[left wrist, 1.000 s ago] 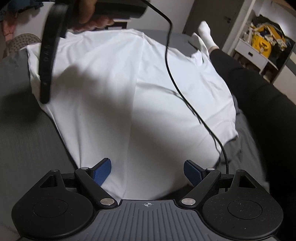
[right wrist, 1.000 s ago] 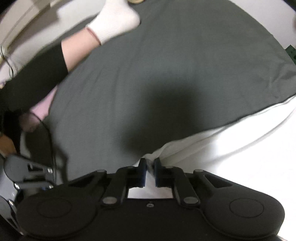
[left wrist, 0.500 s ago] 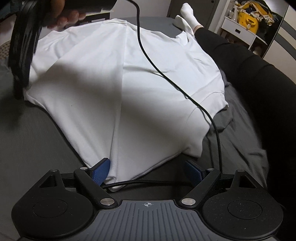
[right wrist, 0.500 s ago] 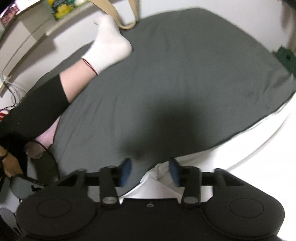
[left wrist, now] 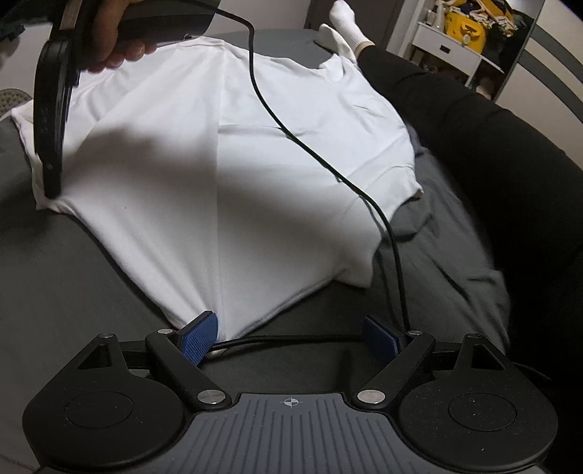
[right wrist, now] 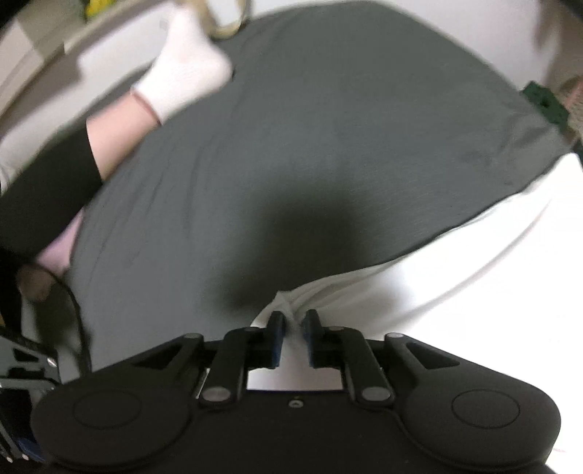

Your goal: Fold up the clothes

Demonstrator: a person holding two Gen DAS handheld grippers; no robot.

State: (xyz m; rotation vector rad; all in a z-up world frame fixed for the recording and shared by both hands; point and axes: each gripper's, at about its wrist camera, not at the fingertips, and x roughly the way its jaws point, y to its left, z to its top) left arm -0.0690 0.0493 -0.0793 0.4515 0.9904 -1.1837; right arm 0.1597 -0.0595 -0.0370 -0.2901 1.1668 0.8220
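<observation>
A white T-shirt (left wrist: 255,164) lies spread flat on the grey bed (left wrist: 54,273). My left gripper (left wrist: 289,333) is open at the shirt's near hem. Its left pad (left wrist: 198,337) touches the hem corner, and a black cable (left wrist: 328,171) runs across the shirt and between the fingers. A hand holds my right gripper (left wrist: 51,182) at the shirt's far left edge, tips pointing down onto the cloth. In the right wrist view the right gripper (right wrist: 293,337) is shut on a bunched edge of the white T-shirt (right wrist: 437,291).
A person's leg in black (left wrist: 492,146) with a white sock (left wrist: 346,18) lies along the right side of the bed, and the same sock (right wrist: 182,69) shows in the right wrist view. A white shelf with yellow items (left wrist: 470,22) stands at the back right.
The right gripper was shut on the shirt edge, opened half a second ago, and has shut on it again. The left gripper drew back from over the shirt to its near hem.
</observation>
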